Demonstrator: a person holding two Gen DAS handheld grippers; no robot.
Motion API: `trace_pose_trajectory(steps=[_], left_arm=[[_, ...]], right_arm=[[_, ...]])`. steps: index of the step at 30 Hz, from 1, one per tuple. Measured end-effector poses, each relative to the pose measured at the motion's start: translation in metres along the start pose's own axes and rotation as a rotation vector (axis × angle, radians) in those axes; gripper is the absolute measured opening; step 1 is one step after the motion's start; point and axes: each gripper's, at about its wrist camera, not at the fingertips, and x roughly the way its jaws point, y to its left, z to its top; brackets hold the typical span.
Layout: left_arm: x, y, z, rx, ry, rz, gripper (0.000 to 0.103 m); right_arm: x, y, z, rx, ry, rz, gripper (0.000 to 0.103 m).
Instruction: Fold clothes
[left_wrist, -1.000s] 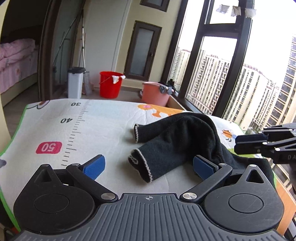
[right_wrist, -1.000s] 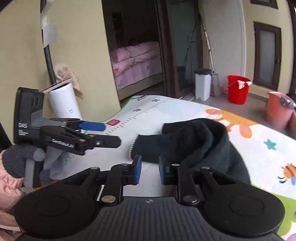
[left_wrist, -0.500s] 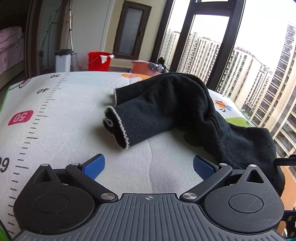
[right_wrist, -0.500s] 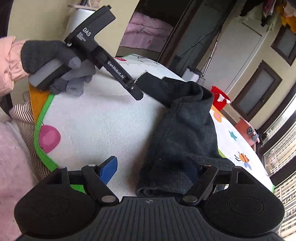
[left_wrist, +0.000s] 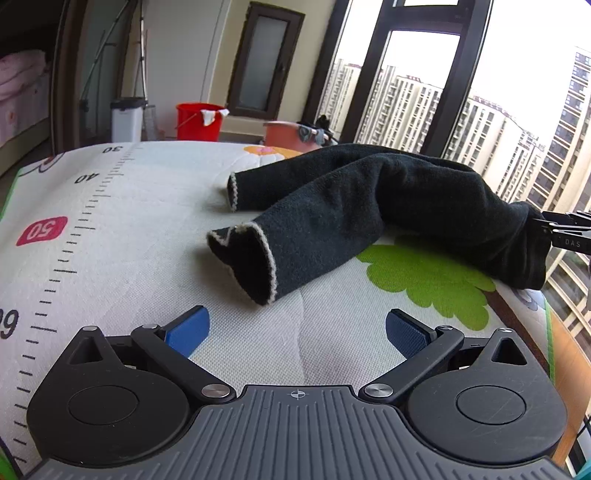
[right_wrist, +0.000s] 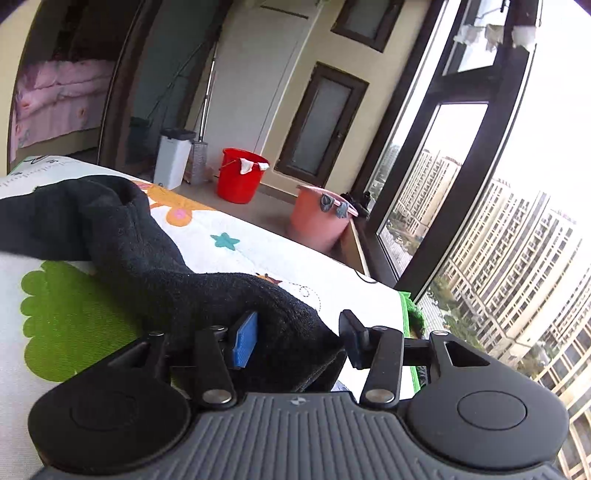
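fuzzy black fleece garment (left_wrist: 369, 206) on quilted mat (left_wrist: 155, 229), left gripper (left_wrist: 297, 328) jaws apart, right gripper (right_wrist: 299, 332) jaws closing around its hem

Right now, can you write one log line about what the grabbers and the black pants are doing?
left gripper: jaws open, empty | right gripper: jaws closing around waist end | black pants: lying on mat, unfolded

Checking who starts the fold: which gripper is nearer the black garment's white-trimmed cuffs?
Left. The left gripper sits open just short of the cuffs; the right gripper is closing around the black garment's opposite end.
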Motion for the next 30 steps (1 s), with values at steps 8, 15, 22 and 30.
trace_pose_trajectory(steps=[8, 15, 22, 30], left_arm=[[0.014, -0.032, 0.012, 0.279, -0.013, 0.037, 0.103], [0.058, -0.055, 0.040, 0.484, 0.018, 0.068, 0.103], [0.087, -0.046, 0.061, 0.359, 0.025, 0.010, 0.040], [0.049, 0.016, 0.107, 0.184, -0.104, 0.130, 0.020]], right_arm=[[-0.001, -0.033, -0.038, 0.279, 0.044, 0.148, 0.076], [0.002, -0.028, -0.055, 0.321, 0.064, 0.275, 0.076], [0.043, -0.025, -0.054, 0.467, 0.121, 0.367, 0.075], [0.027, 0.015, -0.009, 0.516, 0.071, 0.613, 0.014]])
